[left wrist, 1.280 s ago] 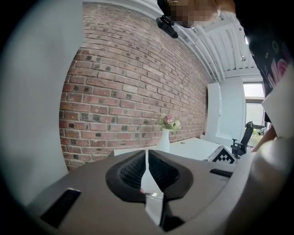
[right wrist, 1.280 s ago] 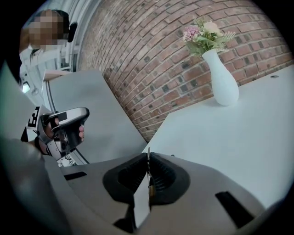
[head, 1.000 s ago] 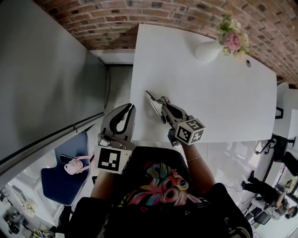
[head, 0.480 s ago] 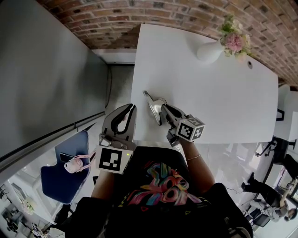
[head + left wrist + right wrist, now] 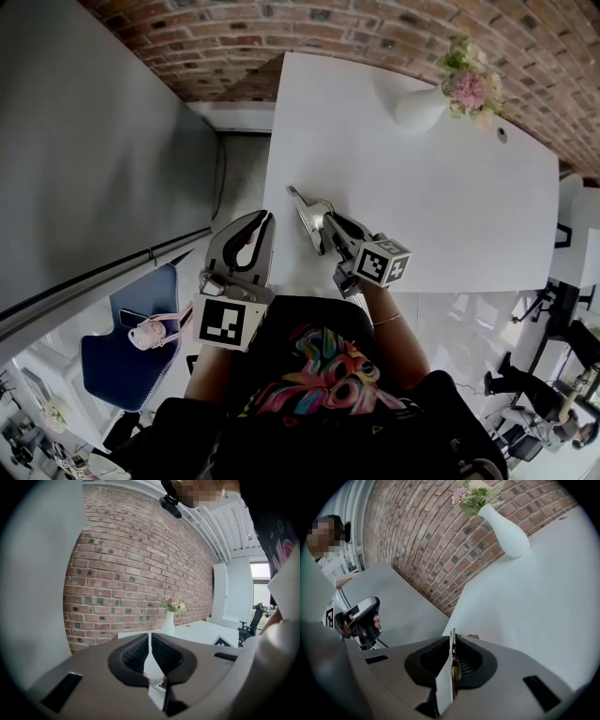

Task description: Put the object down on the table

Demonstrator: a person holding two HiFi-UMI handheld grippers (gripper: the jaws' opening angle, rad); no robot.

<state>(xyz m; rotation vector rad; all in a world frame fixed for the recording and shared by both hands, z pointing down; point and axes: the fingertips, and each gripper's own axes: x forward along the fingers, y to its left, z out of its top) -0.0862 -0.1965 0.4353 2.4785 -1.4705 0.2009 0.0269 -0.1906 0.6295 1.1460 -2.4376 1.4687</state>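
Observation:
A thin flat grey plate point(image 5: 303, 212) stands on edge between the jaws of my right gripper point(image 5: 323, 225), just over the near left corner of the white table point(image 5: 450, 206). In the right gripper view the plate point(image 5: 449, 670) runs up through the shut jaws of the right gripper point(image 5: 453, 641), past their tips. Whether its lower edge touches the table is hidden. My left gripper point(image 5: 262, 220) hangs off the table's left edge, shut with nothing held. In the left gripper view, only a thin slit shows at the jaw tips of the left gripper point(image 5: 149, 639).
A white vase with pink flowers point(image 5: 427, 98) stands at the table's far side, in front of the brick wall point(image 5: 234, 47). A grey panel point(image 5: 94, 169) rises to the left, with a floor gap between it and the table. White desks and chairs stand at the right.
My right gripper has shifted slightly left with the plate. The left gripper has stayed where it was.

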